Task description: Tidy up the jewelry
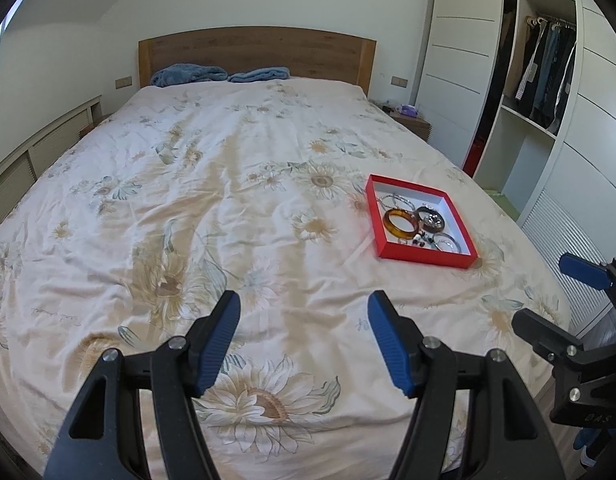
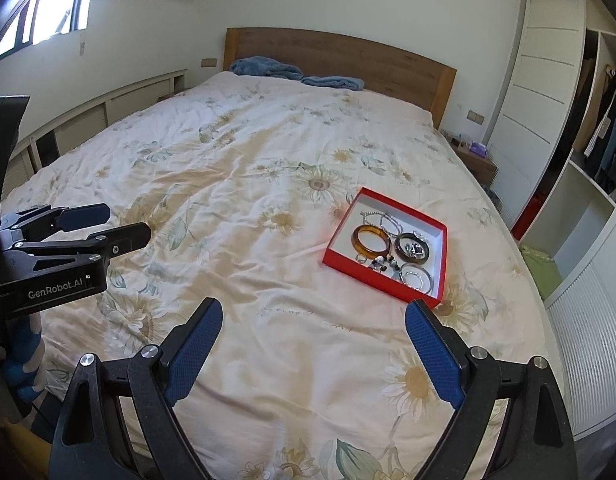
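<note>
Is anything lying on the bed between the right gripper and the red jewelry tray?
No. In the right wrist view, only bare floral bedspread separates the right gripper from the red tray.

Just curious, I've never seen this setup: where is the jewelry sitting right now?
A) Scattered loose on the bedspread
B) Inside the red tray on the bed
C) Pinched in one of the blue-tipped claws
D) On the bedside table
B: the amber bangle, dark bangle and silver pieces all lie inside the red tray on the bedspread, while both the left gripper and right gripper are open and empty.
</note>
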The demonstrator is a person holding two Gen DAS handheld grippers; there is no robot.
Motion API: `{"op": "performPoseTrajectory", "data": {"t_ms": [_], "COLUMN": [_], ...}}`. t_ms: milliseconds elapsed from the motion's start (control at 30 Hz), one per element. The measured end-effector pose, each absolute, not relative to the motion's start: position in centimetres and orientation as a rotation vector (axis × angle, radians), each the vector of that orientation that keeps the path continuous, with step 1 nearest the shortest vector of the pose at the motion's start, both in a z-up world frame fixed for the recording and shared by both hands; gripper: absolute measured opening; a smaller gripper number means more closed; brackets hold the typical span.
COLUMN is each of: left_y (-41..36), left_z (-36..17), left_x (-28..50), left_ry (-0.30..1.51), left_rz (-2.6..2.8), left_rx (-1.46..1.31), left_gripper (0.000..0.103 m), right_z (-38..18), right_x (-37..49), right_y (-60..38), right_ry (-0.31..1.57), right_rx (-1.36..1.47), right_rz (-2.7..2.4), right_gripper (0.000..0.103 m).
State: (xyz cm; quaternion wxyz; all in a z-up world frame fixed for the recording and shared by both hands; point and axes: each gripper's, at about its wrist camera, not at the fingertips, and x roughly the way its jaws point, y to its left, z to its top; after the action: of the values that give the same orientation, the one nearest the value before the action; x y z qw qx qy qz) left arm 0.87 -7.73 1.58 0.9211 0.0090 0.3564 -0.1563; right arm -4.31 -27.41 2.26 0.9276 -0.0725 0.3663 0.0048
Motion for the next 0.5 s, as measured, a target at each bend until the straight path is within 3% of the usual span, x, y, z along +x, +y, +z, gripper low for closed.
{"op": "performPoseTrajectory", "data": {"t_ms": [500], "left_y": [-9.7], "left_z": [0.5], "left_x": [0.4], "left_ry": [0.755], "left_rz": [-0.335], "left_rx": [0.066], "left_gripper": [0.064], "right_z": [1.0], "right_x": [-4.0], "right_y": [-28.4], "right_ry": [0.787], "right_rx": [-0.118], "right_rz": [-0.012], "right_gripper": [0.092]}}
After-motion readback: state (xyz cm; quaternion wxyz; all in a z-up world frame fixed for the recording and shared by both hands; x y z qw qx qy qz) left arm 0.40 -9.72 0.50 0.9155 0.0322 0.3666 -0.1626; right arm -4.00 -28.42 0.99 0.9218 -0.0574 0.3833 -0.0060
